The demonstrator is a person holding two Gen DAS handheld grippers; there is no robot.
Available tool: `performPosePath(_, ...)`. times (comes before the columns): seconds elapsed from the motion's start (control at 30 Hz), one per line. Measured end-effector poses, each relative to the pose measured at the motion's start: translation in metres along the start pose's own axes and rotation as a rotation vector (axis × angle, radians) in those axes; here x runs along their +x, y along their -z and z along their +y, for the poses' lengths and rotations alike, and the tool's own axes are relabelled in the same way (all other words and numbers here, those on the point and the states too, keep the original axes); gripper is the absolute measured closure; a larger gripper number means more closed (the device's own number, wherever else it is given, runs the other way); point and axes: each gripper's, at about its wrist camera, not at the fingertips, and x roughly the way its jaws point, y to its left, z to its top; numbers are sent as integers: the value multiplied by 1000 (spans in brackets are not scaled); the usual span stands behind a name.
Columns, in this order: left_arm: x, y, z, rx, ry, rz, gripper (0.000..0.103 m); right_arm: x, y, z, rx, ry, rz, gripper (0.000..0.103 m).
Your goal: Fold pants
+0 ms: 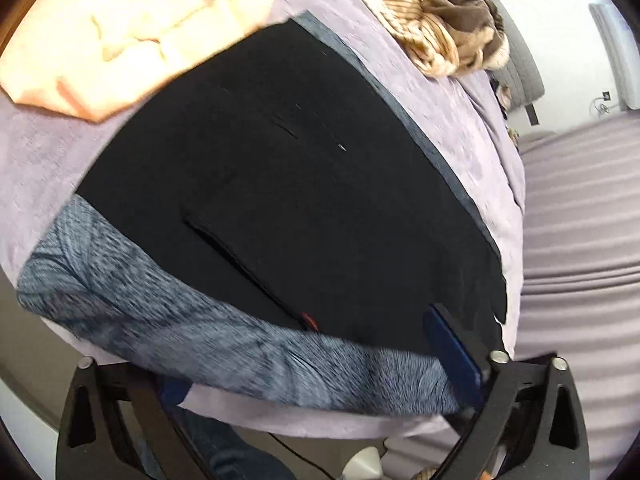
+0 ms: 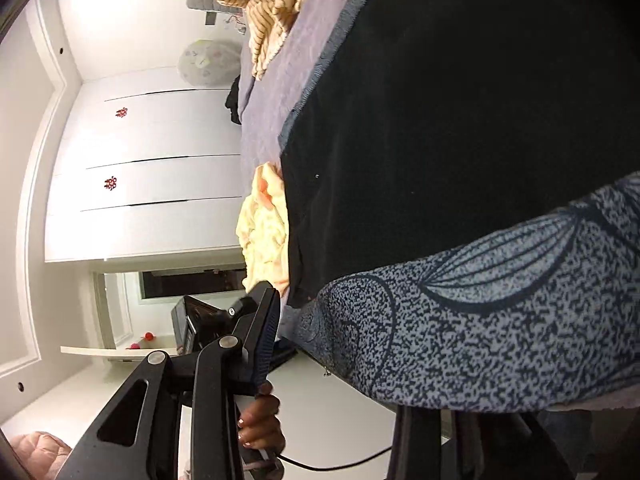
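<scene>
The black pants [image 1: 288, 168] with a blue-grey patterned waistband [image 1: 168, 312] lie flat on the lilac bedspread [image 1: 460, 120]. My left gripper [image 1: 320, 376] is open, its fingers [image 1: 452, 348] wide apart at the waistband edge; the left finger is partly hidden under the band. In the right wrist view the pants [image 2: 460, 120] and waistband [image 2: 500, 312] fill the right side. My right gripper [image 2: 340, 344] is open, one finger [image 2: 264, 344] left of the waistband's end, the other hidden below the cloth.
A peach garment [image 1: 132, 28] lies at the pants' far end, also in the right wrist view [image 2: 264, 232]. A striped beige and brown blanket heap [image 1: 436, 28] sits further back. The bed edge and striped floor [image 1: 580, 240] are to the right. White wardrobe doors [image 2: 152, 176] stand beyond.
</scene>
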Motion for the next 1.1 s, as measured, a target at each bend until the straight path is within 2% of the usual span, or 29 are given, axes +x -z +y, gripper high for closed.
performPosePath(0.03,1,-3,2,13,-20,10,15,-6,0,-11,13,10,-7,61)
performPosePath(0.1,6,-9,5,44,-64,45,36,-19,2,-35,64,38,-40,61)
performPosePath(0.2,18,-15,14,98,-106,115,58,-41,3,-62,133,75,-107,61)
performPosePath(0.27,17,-14,17,148,-130,148,68,-57,5,-81,219,68,-156,63)
performPosePath(0.33,16,-18,17,163,-127,165,68,-73,6,-96,313,-1,-220,82)
performPosePath(0.37,16,-20,18,167,-118,172,69,-80,6,-102,360,-39,-256,97)
performPosePath(0.4,17,-22,18,171,-122,179,73,-84,5,-104,376,-43,-277,98)
performPosePath(0.5,14,-25,14,163,-120,195,73,-92,-7,-85,327,-5,-304,99)
performPosePath(0.63,-6,-37,-1,183,-92,173,73,-110,-31,-31,161,30,-307,99)
performPosePath(0.7,-19,-50,-17,205,-70,142,73,-120,-55,-2,76,70,-282,99)
performPosePath(0.83,-29,-84,-51,255,-51,64,73,-113,-104,41,-32,93,-228,99)
performPosePath(0.9,-29,-103,-69,293,-69,8,73,-107,-137,56,-67,111,-186,99)
performPosePath(0.93,-27,-116,-78,322,-99,-30,73,-98,-161,63,-82,137,-150,99)
performPosePath(0.97,-24,-127,-83,346,-133,-65,72,-93,-171,64,-94,152,-126,99)
performPosePath(1.03,-8,-151,-93,350,-213,-115,55,-77,-201,63,-116,210,-74,98)
performPosePath(1.07,-2,-161,-93,346,-251,-139,40,-68,-215,63,-119,235,-53,97)
performPosePath(1.1,8,-171,-92,350,-291,-170,38,-57,-230,61,-120,263,-34,94)
